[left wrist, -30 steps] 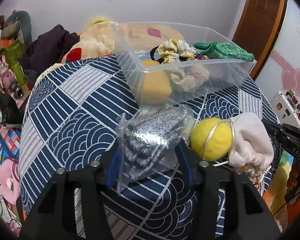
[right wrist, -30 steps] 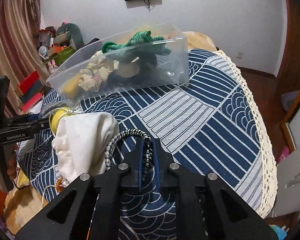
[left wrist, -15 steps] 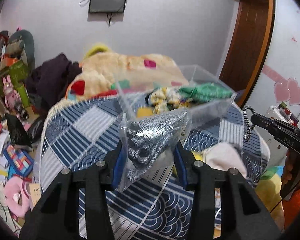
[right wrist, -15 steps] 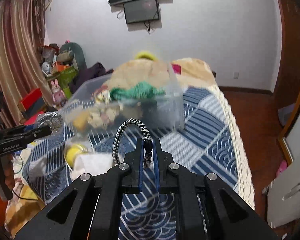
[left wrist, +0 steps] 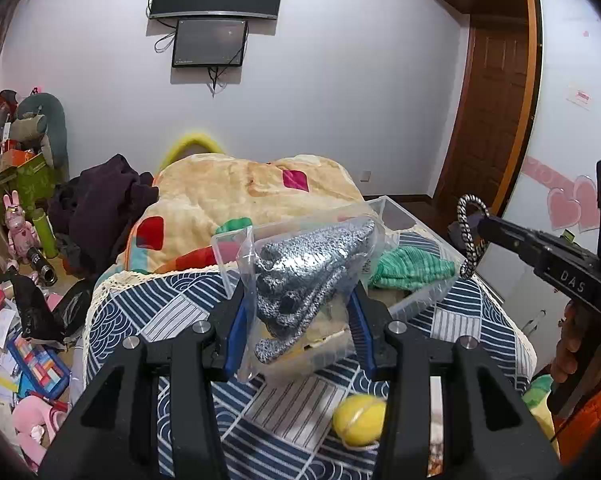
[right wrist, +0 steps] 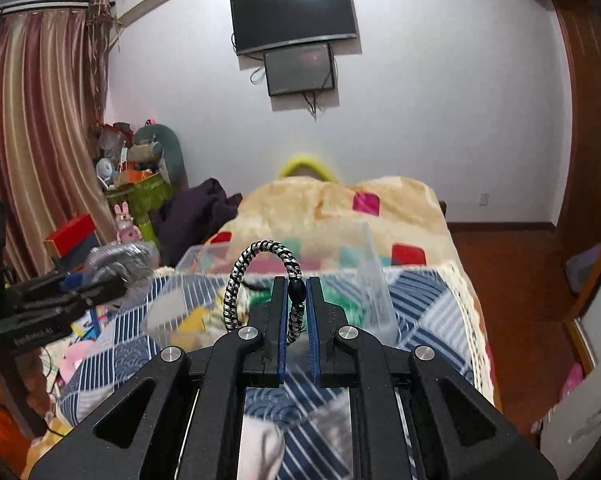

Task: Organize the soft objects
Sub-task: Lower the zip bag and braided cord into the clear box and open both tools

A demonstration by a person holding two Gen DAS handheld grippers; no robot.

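Above the round table with the blue-and-white wave-pattern cloth (left wrist: 148,312), the left gripper (left wrist: 296,320) holds a clear plastic bag of grey-and-white knitted fabric (left wrist: 308,280) clear of the surface; its blue-padded jaws press in on the lower part of the bag from both sides. The bag hangs in front of the near wall of a clear rectangular plastic storage bin (left wrist: 428,300), which sits on the cloth. A green knitted cloth (left wrist: 412,268) lies inside the bin at its right end. A yellow ball wrapped with a thin cord (left wrist: 360,420) rests on the cloth near the camera, below the gripper.

The right gripper (right wrist: 297,304) pinches a black-and-white braided loop bracelet with a dark bead (right wrist: 260,280); the bead sits between the nearly closed jaws and the loop arches up and to the left. The bin (right wrist: 260,292), blurred, lies just behind the bracelet. In the left wrist view, the right gripper (left wrist: 480,228) and bracelet (left wrist: 470,236) hang at the bin's right end.
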